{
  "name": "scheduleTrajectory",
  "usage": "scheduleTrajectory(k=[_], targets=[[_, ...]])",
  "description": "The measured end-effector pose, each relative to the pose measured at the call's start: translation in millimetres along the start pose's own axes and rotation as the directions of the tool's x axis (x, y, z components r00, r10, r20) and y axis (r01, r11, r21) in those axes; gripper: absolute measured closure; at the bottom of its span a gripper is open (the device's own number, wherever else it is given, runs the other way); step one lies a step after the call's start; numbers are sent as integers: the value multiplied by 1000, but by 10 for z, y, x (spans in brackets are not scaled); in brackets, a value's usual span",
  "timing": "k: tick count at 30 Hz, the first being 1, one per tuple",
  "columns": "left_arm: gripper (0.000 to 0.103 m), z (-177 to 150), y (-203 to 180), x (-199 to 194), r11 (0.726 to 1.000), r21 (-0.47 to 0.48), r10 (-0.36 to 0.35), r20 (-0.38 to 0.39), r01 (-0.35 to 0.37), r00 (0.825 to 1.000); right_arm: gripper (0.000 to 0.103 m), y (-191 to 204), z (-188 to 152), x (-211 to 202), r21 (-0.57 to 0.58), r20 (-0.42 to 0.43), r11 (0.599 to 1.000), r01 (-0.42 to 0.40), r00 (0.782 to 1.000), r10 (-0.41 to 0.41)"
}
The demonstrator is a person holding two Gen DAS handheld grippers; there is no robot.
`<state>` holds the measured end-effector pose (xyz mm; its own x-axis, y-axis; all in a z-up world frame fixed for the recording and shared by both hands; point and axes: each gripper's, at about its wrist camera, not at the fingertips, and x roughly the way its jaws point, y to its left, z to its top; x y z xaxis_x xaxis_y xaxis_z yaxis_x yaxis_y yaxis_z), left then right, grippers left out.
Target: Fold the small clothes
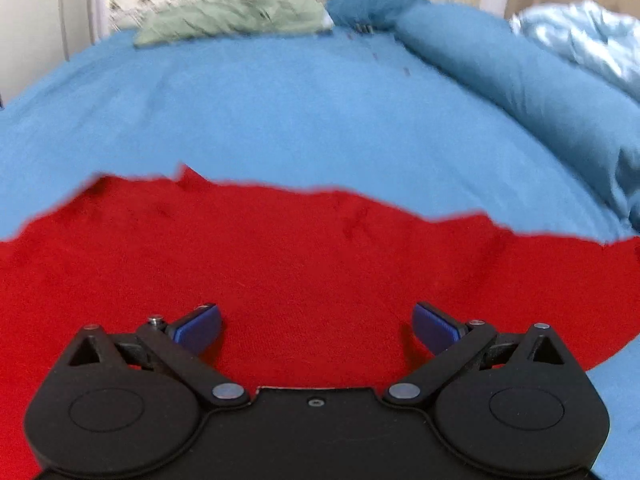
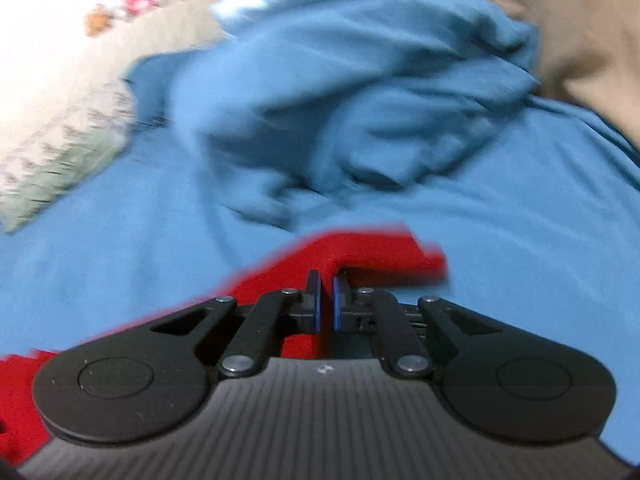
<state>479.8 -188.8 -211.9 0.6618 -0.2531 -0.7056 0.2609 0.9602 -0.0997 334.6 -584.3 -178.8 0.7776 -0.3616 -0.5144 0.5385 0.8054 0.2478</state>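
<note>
My left hand-held gripper [image 1: 316,326] hangs spread wide above the red knitted garment [image 1: 280,272] lying on the blue-sheeted bed [image 1: 280,112]. My right hand-held gripper [image 2: 326,300] pinches a raised fold of that garment.

Your right gripper [image 2: 326,300] had its blue pads [image 2: 317,300] pinched on a fold of the red garment [image 2: 360,252], above the blue bedsheet [image 2: 500,240], with rumpled blue bedding [image 2: 360,100] beyond.
</note>
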Motion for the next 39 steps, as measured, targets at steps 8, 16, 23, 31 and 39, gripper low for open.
scheduleTrajectory(k=[8, 16, 23, 31, 39], targets=[[0, 37, 698, -781, 989, -121, 96, 114, -82, 989, 82, 1906, 225, -597, -192, -29, 820, -539, 838, 545], [0, -291, 1281, -1064, 952, -244, 208, 78, -183, 975, 82, 3192, -1429, -123, -255, -418, 640, -725, 679, 603], [0, -409, 1369, -1067, 952, -262, 178, 65, -155, 982, 60, 3130, -1927, -148, -373, -470, 585, -720, 690, 550], [0, -226, 945, -835, 994, -114, 8, 74, 1, 997, 10, 2666, -1709, -610, -473, -356, 650, -595, 804, 476], [40, -279, 604, -132, 1000, -11, -6, -21, 6, 1000, 8, 1983, -1603, -684, -366, -311, 785, -499, 861, 403]])
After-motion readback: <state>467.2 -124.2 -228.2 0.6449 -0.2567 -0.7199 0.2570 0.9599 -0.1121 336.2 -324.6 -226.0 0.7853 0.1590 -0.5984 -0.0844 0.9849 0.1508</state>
